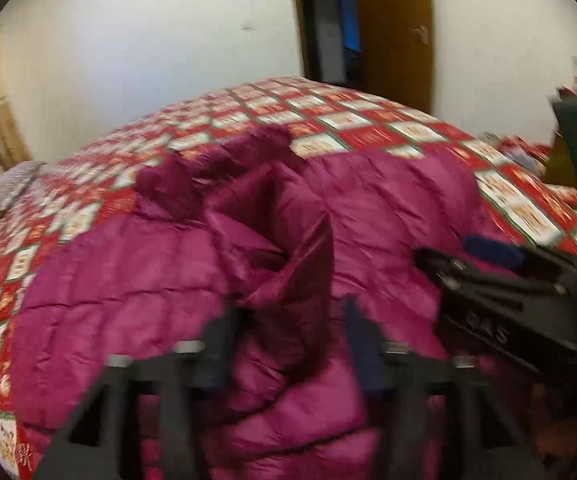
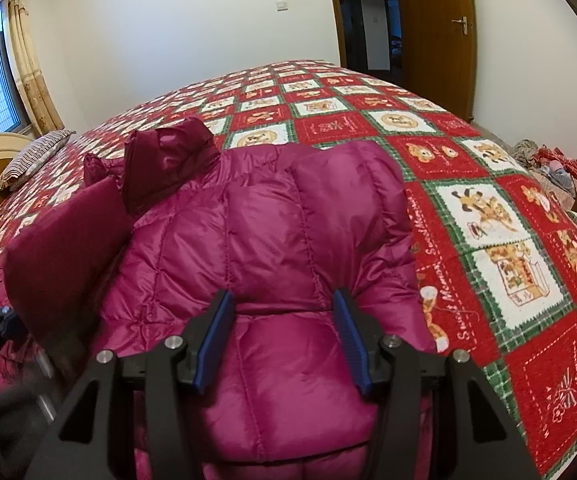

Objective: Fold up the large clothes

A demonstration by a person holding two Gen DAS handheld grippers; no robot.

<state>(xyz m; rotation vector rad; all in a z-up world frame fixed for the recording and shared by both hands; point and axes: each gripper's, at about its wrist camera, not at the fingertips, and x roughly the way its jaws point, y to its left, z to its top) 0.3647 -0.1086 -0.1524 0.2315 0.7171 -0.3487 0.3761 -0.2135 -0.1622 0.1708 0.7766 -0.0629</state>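
White walls, a wooden door point(image 2: 432, 36) and a curtained window frame a bed point(image 2: 500, 184) spread with a red, green and white patchwork quilt. On it, toward the near edge, lies the magenta puffer coat point(image 2: 272, 224), its darker hood point(image 2: 168, 160) pointing at the far side of the bed. One side panel has been brought over the body, and a loose flap point(image 1: 288, 264) stands up along the middle.

The right hand-held gripper point(image 2: 282, 336) straddles a quilted fold at the coat's near end; its blue pads point(image 2: 214, 344) seem to press the padding, so I read it as grasping the coat, though lightly. The left hand-held gripper point(image 1: 292, 344) is released, jaws spread either side of the raised flap without pinching it.

Judging by this, the side fold is under way. Next, the left gripper needs a fresh hold on the opposite side or sleeve.
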